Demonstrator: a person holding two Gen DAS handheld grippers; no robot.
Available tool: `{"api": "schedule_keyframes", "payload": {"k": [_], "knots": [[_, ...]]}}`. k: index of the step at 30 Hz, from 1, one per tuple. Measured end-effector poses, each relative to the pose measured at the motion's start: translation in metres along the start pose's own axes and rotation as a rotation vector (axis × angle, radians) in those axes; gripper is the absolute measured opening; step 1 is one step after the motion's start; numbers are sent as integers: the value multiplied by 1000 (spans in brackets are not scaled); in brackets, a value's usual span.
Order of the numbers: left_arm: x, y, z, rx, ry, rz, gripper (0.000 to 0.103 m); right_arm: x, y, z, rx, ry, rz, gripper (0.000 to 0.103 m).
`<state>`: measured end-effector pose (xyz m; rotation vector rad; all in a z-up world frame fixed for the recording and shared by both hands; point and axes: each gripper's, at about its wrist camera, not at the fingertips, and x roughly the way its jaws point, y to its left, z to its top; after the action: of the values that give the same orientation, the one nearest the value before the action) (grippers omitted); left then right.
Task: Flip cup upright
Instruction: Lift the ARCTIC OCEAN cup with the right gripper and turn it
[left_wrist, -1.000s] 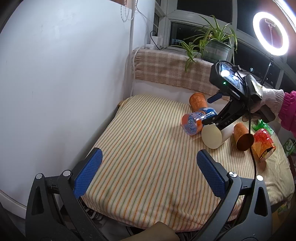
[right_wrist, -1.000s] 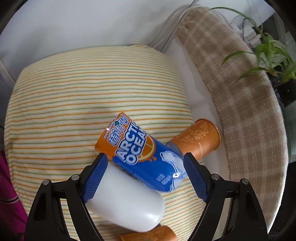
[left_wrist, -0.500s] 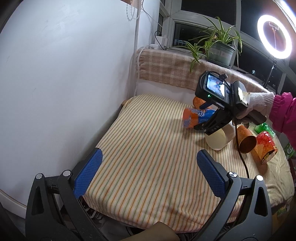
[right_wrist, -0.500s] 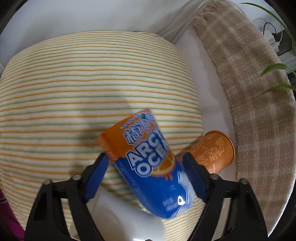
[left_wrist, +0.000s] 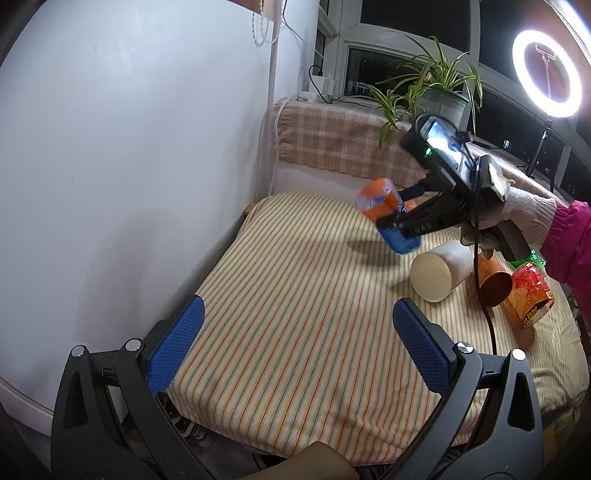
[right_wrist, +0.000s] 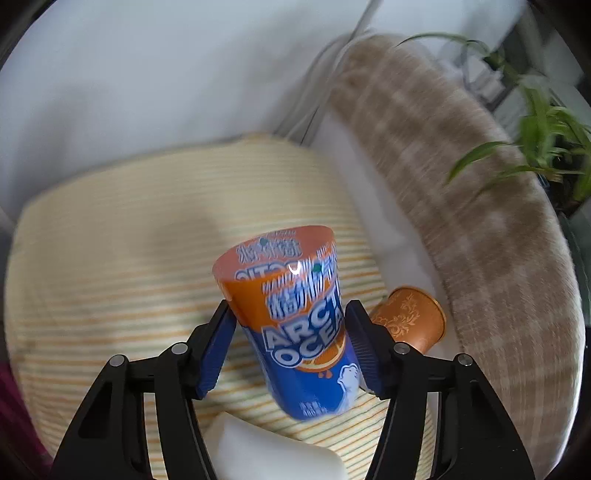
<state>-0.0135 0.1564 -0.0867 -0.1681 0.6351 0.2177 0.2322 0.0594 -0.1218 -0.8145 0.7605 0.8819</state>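
Note:
My right gripper (right_wrist: 290, 349) is shut on the orange and blue Arctic Ocean cup (right_wrist: 291, 314) and holds it in the air above the striped cloth (right_wrist: 110, 229). The cup's wide orange end points away from me and upward. In the left wrist view the same cup (left_wrist: 380, 203) hangs tilted in the right gripper (left_wrist: 399, 225) over the far part of the table. My left gripper (left_wrist: 295, 343) is open and empty, low over the near edge of the cloth (left_wrist: 295, 295).
A white cup (left_wrist: 437, 269) lies on its side right of centre; it also shows in the right wrist view (right_wrist: 273, 454). An orange patterned cup (right_wrist: 410, 321) lies behind. A copper cup (left_wrist: 493, 282) and a red snack tub (left_wrist: 530, 291) lie at the right. Wall at left.
The right gripper has shut on the Arctic Ocean cup, lifted it off the cloth and turned it more upright. The left gripper has stayed open in place.

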Motion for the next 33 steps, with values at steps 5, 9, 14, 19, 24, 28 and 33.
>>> {"api": "schedule_keyframes", "payload": {"k": [5,9,14,19,24,28,33], "knots": [[-7,-5,-1,10,-12,2,103,-34,-6,-5,103,-108,18,57],[-14,-10,-1,25,-27,3,103,-62,-7,-10,196,-199,35,57],[-21,-19,-1,50,-39,-7,103,-105,-1,-35,318,-292,104,57],[-28,-29,-2,68,-54,-32,103,-143,-2,-80,495,-342,179,57],[-33,-44,1,91,-61,-81,103,-164,-1,-124,618,-354,203,57],[-34,-54,4,98,-52,-127,103,-174,4,-152,695,-354,253,57],[-30,-69,6,113,-26,-184,103,-181,15,-196,805,-311,300,57]]}}
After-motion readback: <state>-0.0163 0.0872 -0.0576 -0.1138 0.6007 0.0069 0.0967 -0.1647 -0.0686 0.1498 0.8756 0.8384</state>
